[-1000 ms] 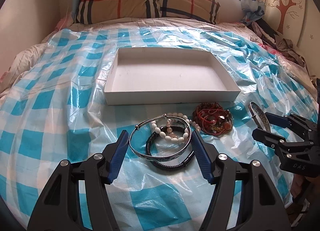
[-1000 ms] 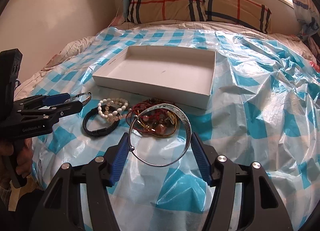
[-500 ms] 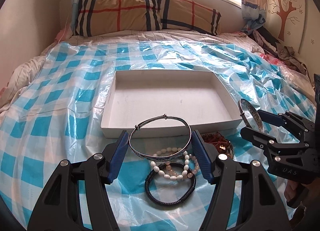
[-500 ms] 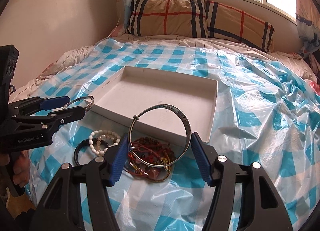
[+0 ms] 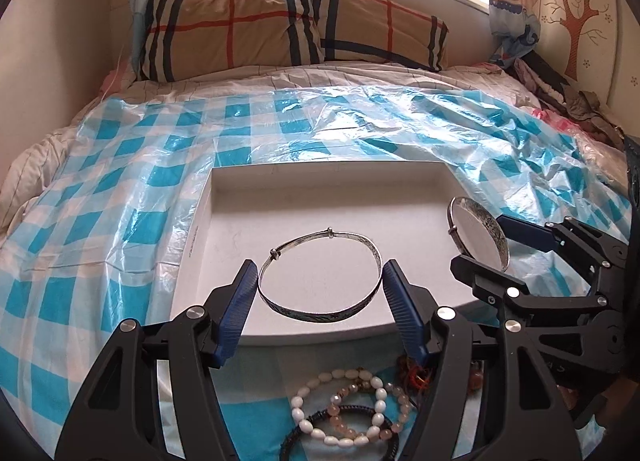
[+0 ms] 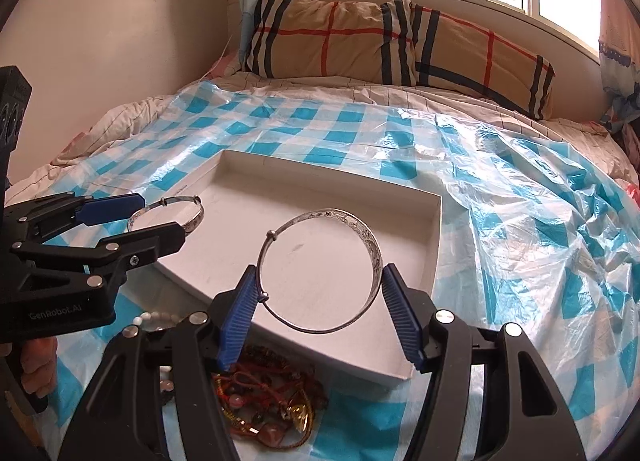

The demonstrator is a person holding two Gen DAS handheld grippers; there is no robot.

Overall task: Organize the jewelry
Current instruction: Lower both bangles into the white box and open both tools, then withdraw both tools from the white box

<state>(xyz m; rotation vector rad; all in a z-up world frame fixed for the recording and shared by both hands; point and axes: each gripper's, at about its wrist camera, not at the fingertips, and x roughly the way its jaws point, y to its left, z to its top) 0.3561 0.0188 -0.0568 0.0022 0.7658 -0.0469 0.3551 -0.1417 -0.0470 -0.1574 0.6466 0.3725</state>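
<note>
Both grippers are hanging over the white tray (image 5: 200, 221), each with a silver bangle between its blue pads.

Left gripper (image 5: 316, 293): jaws are opening. The thin bangle (image 5: 320, 309) is sitting between the pads above the near half of the tray; a sliver of gap is showing at the right pad, so the pinch is looking released rather than clenched. Judgement: being let go over the tray floor so it is dropping inside.

Right gripper (image 6: 316, 293): jaws are also opening. The broad engraved bangle (image 6: 372, 249) is tilting up on edge, its lower left rim near the left pad and a clear gap at the right pad. Not gripped any more, by the look of it.

Why there: the tray is the collecting spot, and the two hands are coming in side by side so both rings are landing apart from each other.

Remaining jewellery is lying on the checked plastic sheet (image 5: 100, 197) on the bed, just short of the tray's near wall.

View differences:
- Left wrist view is showing the white bead bracelet (image 5: 340, 405), a pink bead one and a dark cord band; the red tangle is mostly hidden behind a finger
- Right wrist view is showing the red cord tangle (image 6: 272, 389) in full, plus a hand (image 6: 38, 365) on the left gripper's handle; the beads are barely peeking out
</note>
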